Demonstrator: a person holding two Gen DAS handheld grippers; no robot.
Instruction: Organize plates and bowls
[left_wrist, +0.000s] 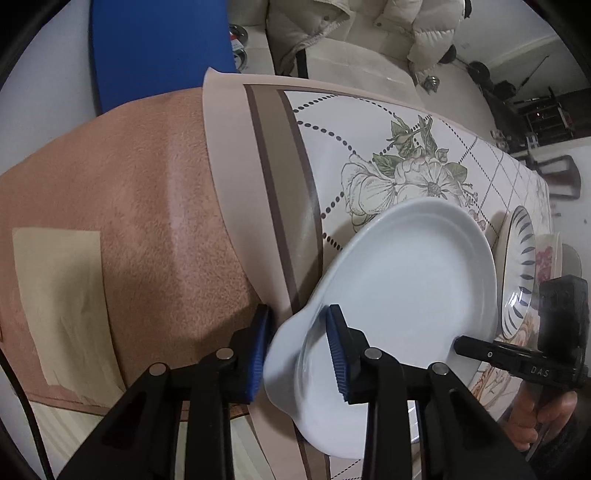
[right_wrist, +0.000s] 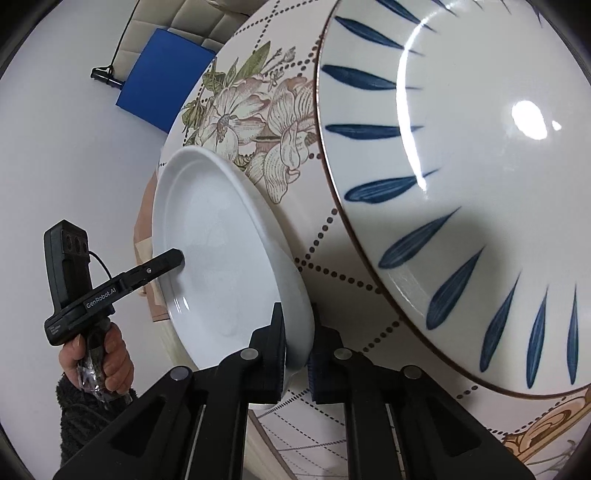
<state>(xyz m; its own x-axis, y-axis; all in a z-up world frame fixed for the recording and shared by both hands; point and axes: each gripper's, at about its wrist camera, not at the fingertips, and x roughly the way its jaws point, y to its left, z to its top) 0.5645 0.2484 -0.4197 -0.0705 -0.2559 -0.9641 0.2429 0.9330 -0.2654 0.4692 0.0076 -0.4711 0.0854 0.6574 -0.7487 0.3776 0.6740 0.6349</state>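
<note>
Both grippers were on the same plain white glazed ceramic plate (left_wrist: 406, 280), a shallow one with a raised rim and a small tab handle at its near edge. The plate held nothing; its well was bare and glossy.

The left gripper (left_wrist: 299, 354) had its blue ribbed pads (left_wrist: 338, 350) on either side of the tab handle, rim between them. The jaws were narrow, and whether both pads pressed on the rim I could not tell for sure.

The right gripper (right_wrist: 297, 354) was clamped on the plate's opposite rim, jaws nearly together, with the rim pinched between the dark pads. In the left wrist view its black finger lay across the plate's right edge, and a hand (left_wrist: 535, 417) gripped its handle at lower right. In the right wrist view the left gripper's finger sat over the plate well, held by a hand (right_wrist: 107, 358) in a dark fuzzy sleeve (right_wrist: 85, 417).

The plate sat at the near edge of the floral-print vinyl tablecloth (left_wrist: 406, 155), tilted, its left side just right of the cloth's brown striped border.

Just right of the plate was a white ceramic bowl with blue leaf strokes and a thin brown rim (right_wrist: 461, 166), empty, with ceiling-light glare inside. The two were close; I could not tell whether they touched. Beyond it, in the left wrist view, part of a pink-flowered dish (left_wrist: 548, 254) showed at the far right, contents hidden.

Left of the cloth lay a tan fuzzy mat (left_wrist: 129, 221) with a pale yellow paper rectangle (left_wrist: 59, 295) on it. A blue board (left_wrist: 159, 48) stood at far left.
</note>
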